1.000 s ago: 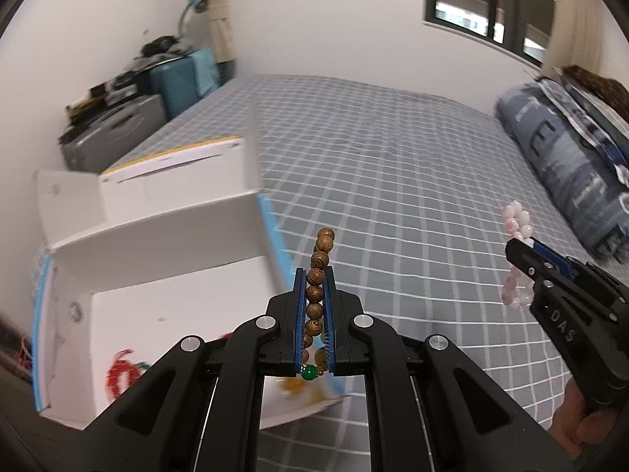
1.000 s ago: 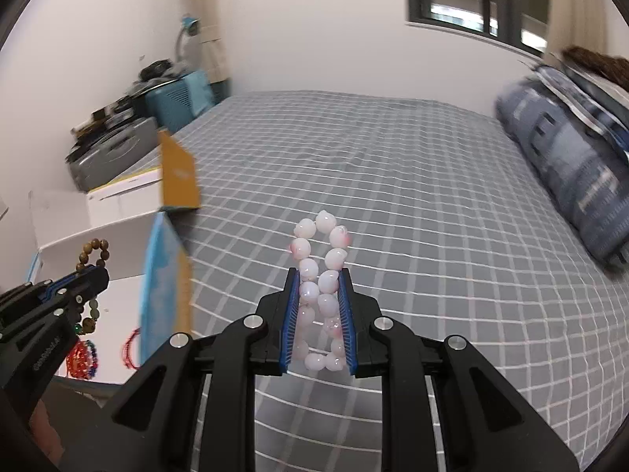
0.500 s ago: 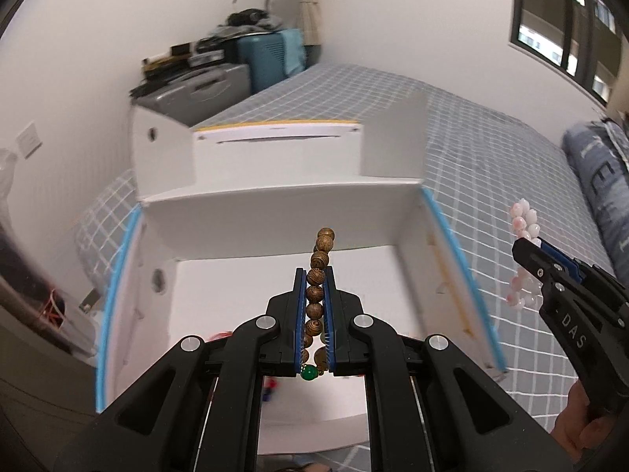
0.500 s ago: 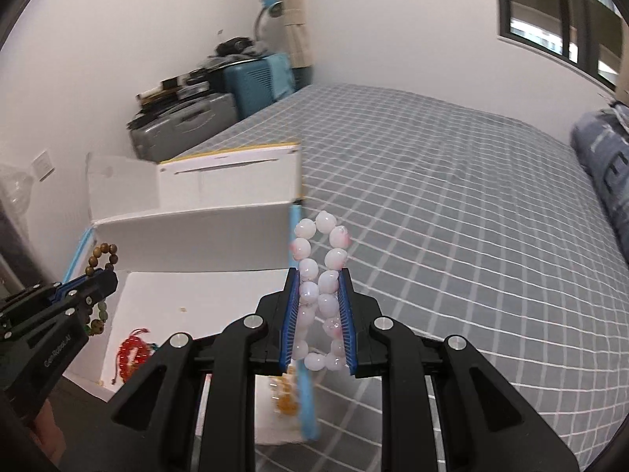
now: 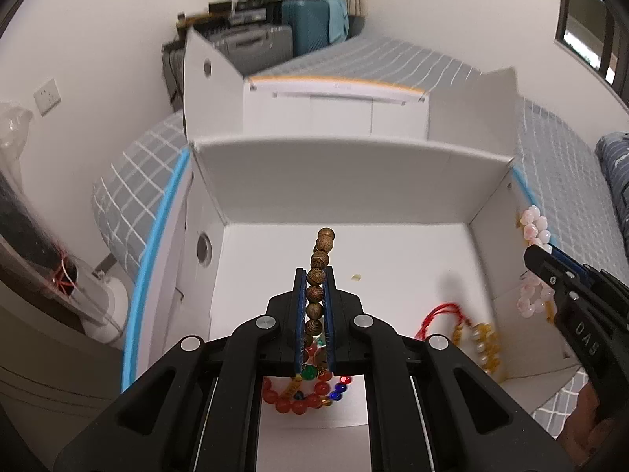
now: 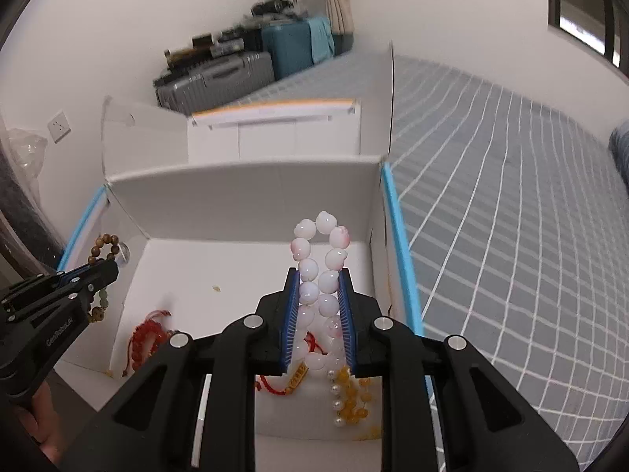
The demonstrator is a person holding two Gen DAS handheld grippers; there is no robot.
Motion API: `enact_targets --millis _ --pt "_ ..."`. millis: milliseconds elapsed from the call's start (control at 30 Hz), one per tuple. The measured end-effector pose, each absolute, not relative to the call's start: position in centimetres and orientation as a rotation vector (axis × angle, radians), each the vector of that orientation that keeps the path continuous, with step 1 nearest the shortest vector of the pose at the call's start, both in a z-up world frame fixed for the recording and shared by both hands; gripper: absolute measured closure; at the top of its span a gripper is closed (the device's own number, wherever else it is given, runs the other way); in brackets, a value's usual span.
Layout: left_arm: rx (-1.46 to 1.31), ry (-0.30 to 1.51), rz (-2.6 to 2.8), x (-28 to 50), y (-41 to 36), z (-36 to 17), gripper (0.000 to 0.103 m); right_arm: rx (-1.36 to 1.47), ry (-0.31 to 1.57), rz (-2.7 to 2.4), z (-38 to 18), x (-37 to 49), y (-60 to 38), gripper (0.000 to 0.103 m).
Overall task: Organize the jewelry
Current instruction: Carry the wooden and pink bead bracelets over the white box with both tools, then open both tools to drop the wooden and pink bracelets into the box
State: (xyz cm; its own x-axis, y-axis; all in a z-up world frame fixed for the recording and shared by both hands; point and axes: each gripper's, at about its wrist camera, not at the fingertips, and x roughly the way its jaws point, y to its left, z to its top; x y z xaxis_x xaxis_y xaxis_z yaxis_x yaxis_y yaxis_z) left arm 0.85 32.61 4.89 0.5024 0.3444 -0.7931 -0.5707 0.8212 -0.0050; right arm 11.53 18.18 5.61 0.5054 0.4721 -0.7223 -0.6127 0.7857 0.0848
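My left gripper [image 5: 315, 275] is shut on a brown wooden bead bracelet [image 5: 320, 263] and hangs over the open white box [image 5: 334, 165]. My right gripper [image 6: 319, 275] is shut on a pale pink bead bracelet [image 6: 320, 259], above the right side of the same box [image 6: 243, 181]. Each gripper shows in the other's view: the right gripper [image 5: 528, 253] at the right edge, the left gripper [image 6: 114, 267] at the left edge. On the box floor lie a red bead bracelet [image 5: 298, 403], a red cord bracelet [image 5: 436, 314] and a yellow and pearl bracelet [image 6: 350, 401].
The box has blue-edged walls and a raised lid flap [image 5: 334, 106]; it sits on a grey checked bed [image 6: 511, 196]. Grey and teal suitcases [image 6: 251, 67] stand against the far wall. A dark patterned pillow [image 5: 617, 196] lies at the right. A person's hand [image 6: 35, 424] holds the left gripper.
Both grippers have swung left from over the bed to above the open box and sunk a little, each still holding its bracelet. The box's inside and its jewelry have come into view.
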Motion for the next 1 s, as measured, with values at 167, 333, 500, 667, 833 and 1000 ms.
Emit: enact_targets --millis 167,333,500,667,833,1000 --pt "-0.297 0.934 0.581 1.2 33.7 3.2 0.096 -0.207 0.878 0.650 3.9 12.2 19.0 0.084" --pt "-0.301 0.964 0.584 1.4 34.0 2.3 0.096 -0.224 0.904 0.642 3.1 12.2 19.4 0.084" --pt "-0.306 0.970 0.583 1.2 34.1 2.4 0.095 -0.240 0.917 0.639 2.7 12.2 19.8 0.084" --pt "-0.310 0.961 0.580 1.1 34.2 2.3 0.093 -0.248 0.916 0.649 2.7 12.3 20.2 0.082" --pt "-0.313 0.936 0.579 0.1 33.9 2.9 0.073 -0.251 0.896 0.666 3.0 11.8 20.3 0.079" --pt "-0.293 0.883 0.591 -1.3 33.1 4.5 0.041 -0.246 0.833 0.673 4.4 10.4 19.6 0.049"
